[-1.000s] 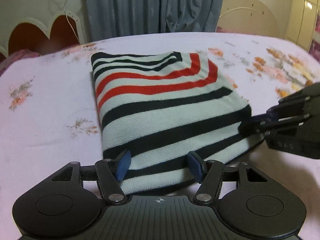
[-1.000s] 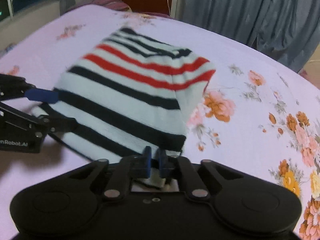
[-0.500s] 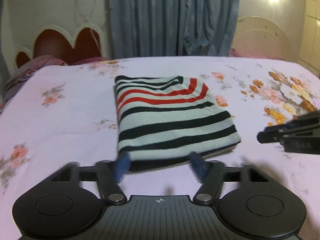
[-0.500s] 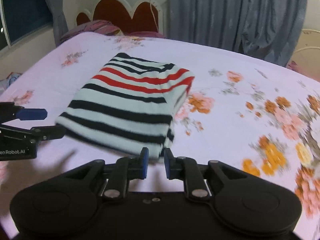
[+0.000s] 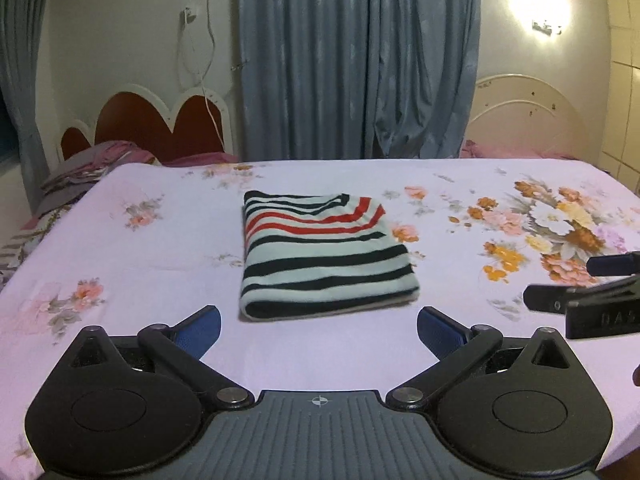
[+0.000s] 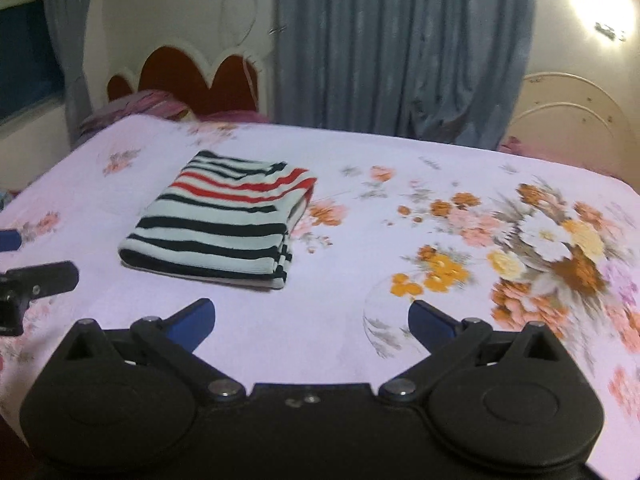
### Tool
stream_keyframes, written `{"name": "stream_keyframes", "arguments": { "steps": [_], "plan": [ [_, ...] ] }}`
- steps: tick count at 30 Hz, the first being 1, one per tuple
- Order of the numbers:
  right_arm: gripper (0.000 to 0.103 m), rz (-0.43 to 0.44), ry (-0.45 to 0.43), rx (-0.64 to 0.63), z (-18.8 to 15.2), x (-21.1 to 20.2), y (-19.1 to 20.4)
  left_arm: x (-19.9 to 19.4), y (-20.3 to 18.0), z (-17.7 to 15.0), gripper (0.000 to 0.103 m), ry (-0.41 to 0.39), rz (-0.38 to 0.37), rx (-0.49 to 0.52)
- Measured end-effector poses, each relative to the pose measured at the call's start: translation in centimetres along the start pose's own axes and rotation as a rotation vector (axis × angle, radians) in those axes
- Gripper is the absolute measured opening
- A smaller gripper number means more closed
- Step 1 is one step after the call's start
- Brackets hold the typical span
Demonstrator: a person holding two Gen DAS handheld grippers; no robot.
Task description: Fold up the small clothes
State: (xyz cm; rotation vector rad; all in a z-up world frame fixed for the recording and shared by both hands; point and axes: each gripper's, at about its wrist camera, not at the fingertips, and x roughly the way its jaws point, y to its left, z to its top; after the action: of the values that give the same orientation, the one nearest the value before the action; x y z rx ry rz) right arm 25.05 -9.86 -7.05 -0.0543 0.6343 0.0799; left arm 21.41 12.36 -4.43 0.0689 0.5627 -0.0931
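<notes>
Blue pads sit wide apart on the left tool (image 5: 319, 326), and nothing is between them. The right tool (image 6: 311, 316) is spread wide too, and it holds nothing. Just past both tools lies the striped cloth (image 5: 323, 261), folded into a neat block on the flowery bed (image 5: 160, 280). It is straight ahead of the left tool, and ahead and to the left of the right tool. Its long side runs away from the tools, toward the curtain (image 5: 360, 60). The left tool looks a bit nearer. I think the folding is done.
</notes>
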Motion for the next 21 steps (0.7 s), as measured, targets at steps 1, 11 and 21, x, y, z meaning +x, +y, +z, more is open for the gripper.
{"name": "stream_keyframes", "arguments": {
  "steps": [1,11,21],
  "plan": [
    [0.102,0.0,-0.003,0.01,-0.1,-0.8,0.0,-0.7,-0.1,-0.1,0.103,-0.003,-0.005,-0.004],
    [0.102,0.018,-0.051,-0.033,-1.7,-6.8,1.4,-6.6,-0.5,-1.8,0.103,-0.038,0.024,-0.035],
    [0.102,0.015,-0.08,-0.026,-2.3,-9.3,1.8,-9.1,-0.4,-2.2,0.103,-0.075,0.015,-0.077]
  ]
}}
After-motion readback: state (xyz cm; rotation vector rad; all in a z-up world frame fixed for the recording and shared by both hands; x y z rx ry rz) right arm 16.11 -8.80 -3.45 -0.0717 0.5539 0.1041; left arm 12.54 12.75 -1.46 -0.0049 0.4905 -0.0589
